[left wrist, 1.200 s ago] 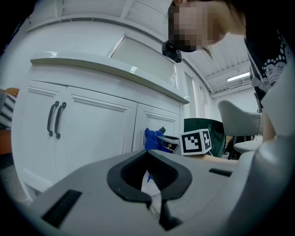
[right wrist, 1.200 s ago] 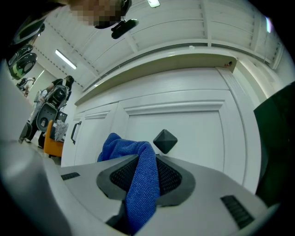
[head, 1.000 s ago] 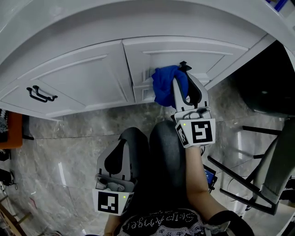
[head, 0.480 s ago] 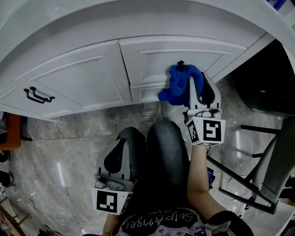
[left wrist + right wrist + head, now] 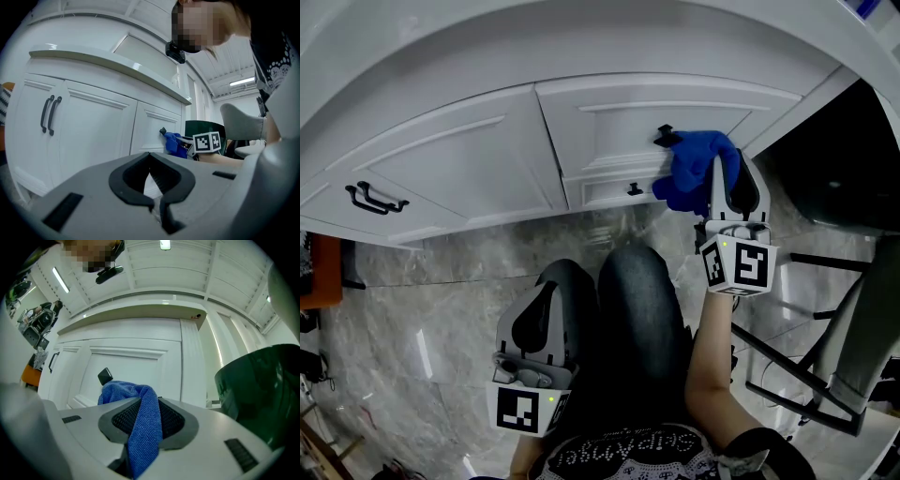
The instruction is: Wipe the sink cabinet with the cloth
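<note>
Right gripper [image 5: 727, 173] clamps blue cloth [image 5: 689, 176], seemingly against cabinet door [image 5: 614, 127]; left gripper [image 5: 546, 298] closed, empty

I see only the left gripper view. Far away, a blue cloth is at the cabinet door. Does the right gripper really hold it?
Observer: Yes. In the right gripper view, the cloth is pinched between the jaws of the right gripper.
Operator: Where on the door is it?
Observer: In the head view it is near the right edge of the right door, just right of a black knob.
Operator: And where is my left gripper in the scene?
Observer: The head view shows the left gripper low over the person's leg, well away from the door.
</note>
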`<control>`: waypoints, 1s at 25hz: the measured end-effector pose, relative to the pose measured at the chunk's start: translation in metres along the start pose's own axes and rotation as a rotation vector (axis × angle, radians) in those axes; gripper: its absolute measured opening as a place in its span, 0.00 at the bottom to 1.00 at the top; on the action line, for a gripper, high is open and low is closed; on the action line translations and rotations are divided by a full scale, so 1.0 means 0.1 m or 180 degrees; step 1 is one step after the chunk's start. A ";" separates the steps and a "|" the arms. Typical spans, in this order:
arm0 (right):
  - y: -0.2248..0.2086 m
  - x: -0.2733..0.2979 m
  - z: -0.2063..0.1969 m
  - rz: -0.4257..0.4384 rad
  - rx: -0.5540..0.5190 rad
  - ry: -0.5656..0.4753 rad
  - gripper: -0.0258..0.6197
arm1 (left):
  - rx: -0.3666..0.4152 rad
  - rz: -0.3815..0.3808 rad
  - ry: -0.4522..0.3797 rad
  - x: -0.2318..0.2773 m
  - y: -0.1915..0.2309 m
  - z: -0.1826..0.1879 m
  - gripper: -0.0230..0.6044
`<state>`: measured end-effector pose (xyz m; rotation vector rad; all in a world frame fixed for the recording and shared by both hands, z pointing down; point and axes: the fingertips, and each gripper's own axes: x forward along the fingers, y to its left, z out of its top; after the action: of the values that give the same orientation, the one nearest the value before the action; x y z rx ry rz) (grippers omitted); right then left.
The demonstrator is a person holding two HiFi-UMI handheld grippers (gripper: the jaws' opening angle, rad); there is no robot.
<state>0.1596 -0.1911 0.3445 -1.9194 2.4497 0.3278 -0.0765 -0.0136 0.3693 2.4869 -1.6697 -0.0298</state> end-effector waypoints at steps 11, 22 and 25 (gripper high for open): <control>-0.08 -0.04 -0.03 -0.0075 -0.0070 0.0033 0.22 | -0.0031 0.0073 0.0071 -0.04 0.10 -0.05 0.04; -0.51 -0.14 -0.21 -0.0524 0.0081 0.0286 0.22 | -0.0026 0.0000 0.0053 -0.06 0.07 -0.06 0.04; -0.45 -0.17 -0.12 -0.0534 0.0079 0.0241 0.22 | -0.0026 0.0004 0.0021 -0.07 0.06 -0.03 0.04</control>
<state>0.2086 -0.1866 0.3519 -2.1466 2.3027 0.2236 -0.0842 -0.0088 0.3725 2.4773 -1.6655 -0.0282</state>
